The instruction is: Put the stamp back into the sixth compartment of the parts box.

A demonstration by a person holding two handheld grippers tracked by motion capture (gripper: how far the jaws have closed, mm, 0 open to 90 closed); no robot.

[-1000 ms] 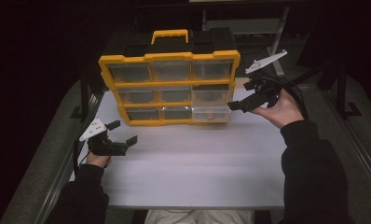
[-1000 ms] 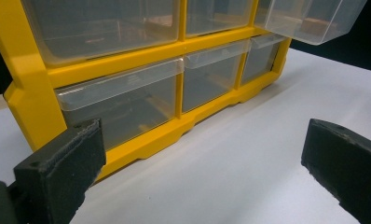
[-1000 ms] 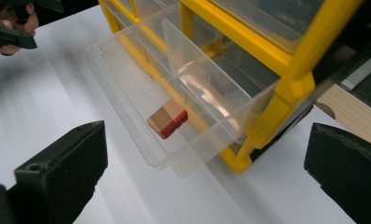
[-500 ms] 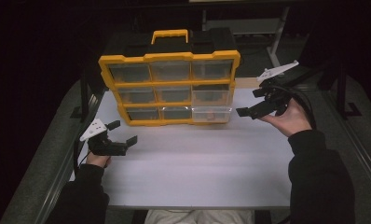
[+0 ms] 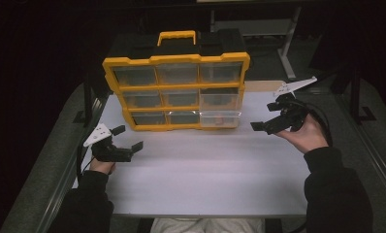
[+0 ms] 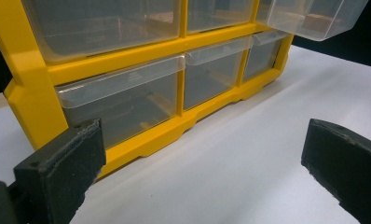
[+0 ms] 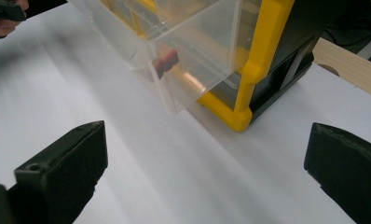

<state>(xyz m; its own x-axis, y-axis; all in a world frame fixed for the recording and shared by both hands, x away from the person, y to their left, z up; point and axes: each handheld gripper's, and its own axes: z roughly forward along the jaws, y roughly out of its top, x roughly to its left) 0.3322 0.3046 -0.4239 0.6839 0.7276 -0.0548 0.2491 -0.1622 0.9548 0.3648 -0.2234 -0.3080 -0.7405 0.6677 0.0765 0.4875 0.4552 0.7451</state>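
- Hovering just right of the organizer (image 5: 176, 92), right hand-held gripper (image 5: 271, 121) is wide open w/ nothing held; left hand-held gripper (image 5: 125, 138) likewise, near-left on the table (image 5: 205, 179).
- Bottom-right drawer (image 7: 188, 60) sticks out partway, small red part (image 7: 165, 60) inside.
- Risk: pulling too far and the drawer drops out, part spills.
- Risk: a one-jaw push could skew and jam the drawer, or shove the organizer back.

A yellow and black organizer (image 5: 176, 92) with clear drawers (image 6: 123, 100) is standing on a white table (image 5: 205, 170); a small red piece (image 7: 165, 62) is showing inside one drawer.
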